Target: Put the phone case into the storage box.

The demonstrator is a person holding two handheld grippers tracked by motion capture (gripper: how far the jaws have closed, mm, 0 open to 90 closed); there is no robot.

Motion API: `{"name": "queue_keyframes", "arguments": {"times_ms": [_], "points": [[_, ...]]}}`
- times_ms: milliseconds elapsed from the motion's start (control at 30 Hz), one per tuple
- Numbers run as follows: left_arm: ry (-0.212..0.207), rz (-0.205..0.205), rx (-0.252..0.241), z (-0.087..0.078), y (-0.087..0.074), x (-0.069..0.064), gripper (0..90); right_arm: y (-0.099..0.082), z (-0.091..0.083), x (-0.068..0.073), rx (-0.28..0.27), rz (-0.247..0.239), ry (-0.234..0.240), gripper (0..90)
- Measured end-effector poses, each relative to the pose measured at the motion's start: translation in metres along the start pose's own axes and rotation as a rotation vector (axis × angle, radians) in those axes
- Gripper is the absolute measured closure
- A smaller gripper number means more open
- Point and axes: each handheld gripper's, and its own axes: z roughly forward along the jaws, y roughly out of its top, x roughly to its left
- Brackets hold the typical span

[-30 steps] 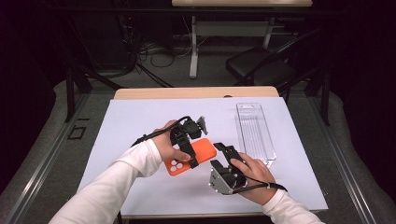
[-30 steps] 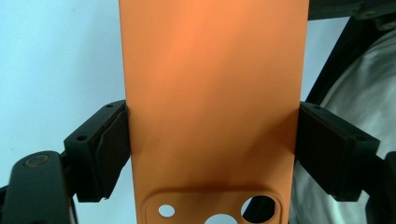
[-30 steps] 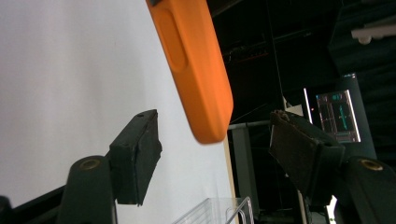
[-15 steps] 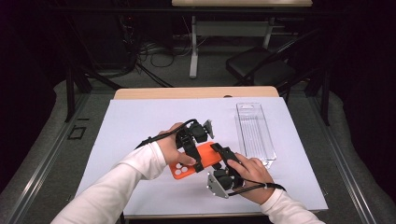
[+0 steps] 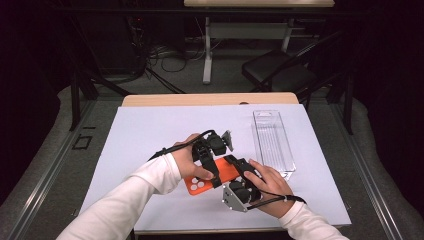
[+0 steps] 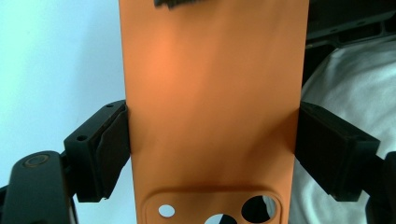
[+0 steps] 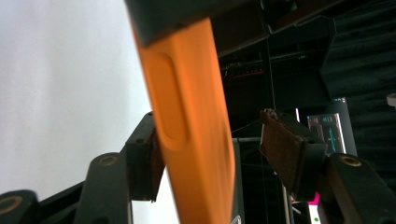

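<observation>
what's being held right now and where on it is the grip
An orange phone case. The left gripper clamps it across its width, on the two long edges just past the camera cutout. The right gripper straddles one edge, not closed on it.

White table sheet (image 5: 150, 130) lies bare to the left and far side of both hands. Clear plastic oblong tray (image 5: 272, 142) blocks the right, just beside the right hand (image 5: 270, 182). Near edge is crowded by forearms.
</observation>
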Motion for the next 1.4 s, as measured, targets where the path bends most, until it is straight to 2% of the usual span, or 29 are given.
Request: {"name": "queue_keyframes", "arguments": {"times_ms": [600, 967, 1400], "points": [[-0.018, -0.011, 0.002, 0.000, 0.000, 0.001, 16.1, 0.002, 0.001, 0.005, 0.027, -0.075, -0.023, 55.9], [-0.052, -0.020, -0.013, 0.000, -0.001, -0.001, 16.1, 0.005, 0.004, 0.008, 0.038, -0.168, -0.056, 65.3], [-0.091, -0.035, -0.027, 0.000, -0.006, 0.005, 16.1, 0.007, 0.001, 0.011, 0.028, -0.243, -0.103, 79.0]]}}
